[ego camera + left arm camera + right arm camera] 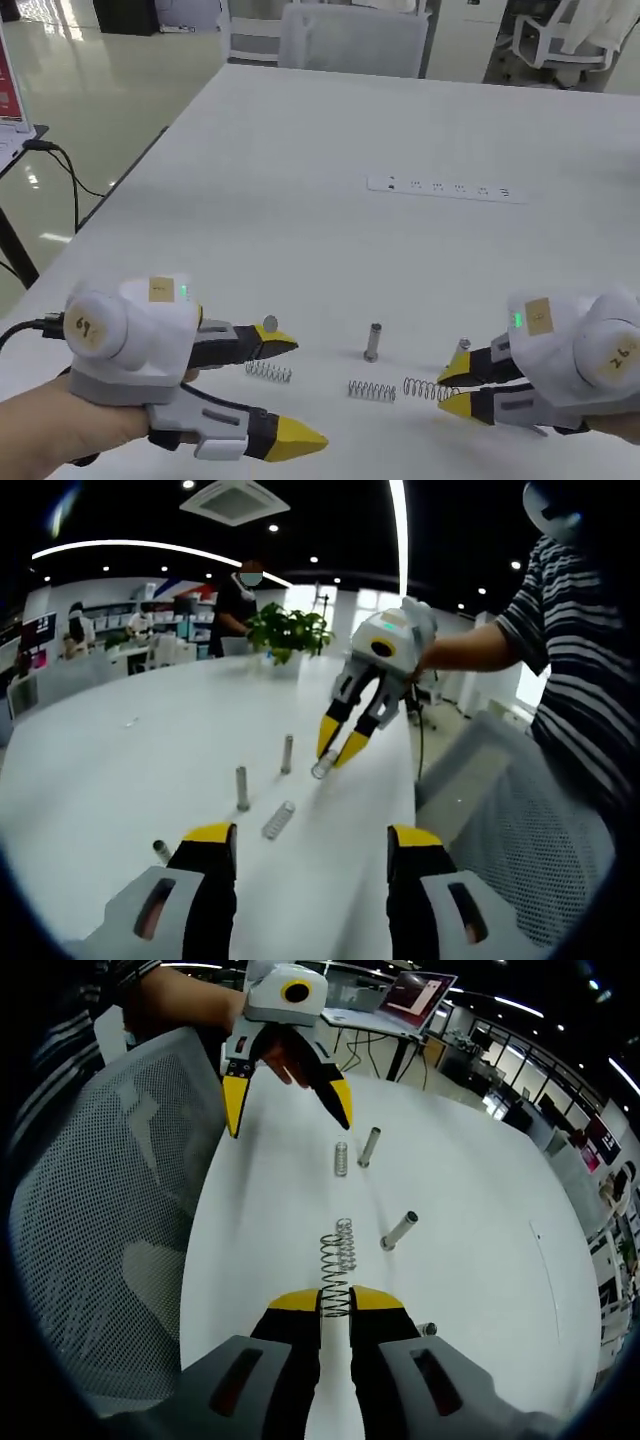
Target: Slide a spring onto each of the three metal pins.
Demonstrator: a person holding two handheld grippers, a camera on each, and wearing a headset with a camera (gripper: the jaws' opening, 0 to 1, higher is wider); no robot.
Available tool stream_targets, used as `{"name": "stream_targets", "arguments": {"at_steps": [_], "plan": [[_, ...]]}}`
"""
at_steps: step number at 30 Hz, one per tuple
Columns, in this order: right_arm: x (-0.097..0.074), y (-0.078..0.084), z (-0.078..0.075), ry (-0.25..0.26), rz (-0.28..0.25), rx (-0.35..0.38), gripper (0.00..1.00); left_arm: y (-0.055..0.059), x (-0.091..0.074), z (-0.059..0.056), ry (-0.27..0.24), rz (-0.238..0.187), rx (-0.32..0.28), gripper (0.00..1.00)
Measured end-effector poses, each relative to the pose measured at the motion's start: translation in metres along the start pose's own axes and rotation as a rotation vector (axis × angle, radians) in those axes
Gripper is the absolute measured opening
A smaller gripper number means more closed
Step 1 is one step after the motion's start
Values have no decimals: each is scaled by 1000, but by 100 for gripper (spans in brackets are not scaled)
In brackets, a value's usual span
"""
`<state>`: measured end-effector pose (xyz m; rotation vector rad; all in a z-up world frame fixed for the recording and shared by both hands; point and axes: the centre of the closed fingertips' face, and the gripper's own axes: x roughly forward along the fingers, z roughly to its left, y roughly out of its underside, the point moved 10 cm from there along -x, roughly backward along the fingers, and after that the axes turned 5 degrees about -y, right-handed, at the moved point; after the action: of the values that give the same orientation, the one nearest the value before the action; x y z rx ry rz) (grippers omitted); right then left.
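Counter (300, 200) is white and carries three springs + three metal pins. We log the R hand-held gripper (335, 1302) clenched on one end of the held spring (334, 1270). Its coil sticks fwd from between the yellow tips and runs low along the counter. The second spring (371, 390) lies flat just past the free end, approx. in line with it; we can't tell if the two touch. The third spring (268, 372) lies flat further L, near the L hand-held gripper (292, 390), just beside its upper jaw.

The L hand-held gripper is released, jaws spread wide w/ nothing between them, and it points toward the R one.

Pins: the middle pin (373, 340) stands upright, just behind the second spring and apart from it. The R pin (463, 346) sits just behind the R hand-held gripper's upper tip. For the L pin (270, 324) we see the top only, past the L jaw. All three pins are bare, no spring on any yet.

Further back a power strip (445, 188) sits in the counter. A mesh chair (350, 40) stands at the far edge.
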<state>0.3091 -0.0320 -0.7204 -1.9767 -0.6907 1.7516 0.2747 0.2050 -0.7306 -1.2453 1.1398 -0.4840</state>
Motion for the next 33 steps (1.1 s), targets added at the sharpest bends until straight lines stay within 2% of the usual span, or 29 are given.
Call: {"name": "stream_targets", "arguments": {"at_steps": [4,10,16,22,33], "plan": [[-1,-7,4,-6,-11,-18,7,-3,9,-1,24,5,7,51],[-3,-16,11,-17,-27,-28,7,-11,24,-6,62,-18,12,44],[-3,-23,14,-22,-43,-30,7,-13,36,-11,90,-34,15,36],[-2,-29,15,-26,-51,-40,7,-15,40,-13,102,-72,-7,28],[-3,-36,14,-30,-41,-61,7,-19,50,-14,123,-79,11,17]]}}
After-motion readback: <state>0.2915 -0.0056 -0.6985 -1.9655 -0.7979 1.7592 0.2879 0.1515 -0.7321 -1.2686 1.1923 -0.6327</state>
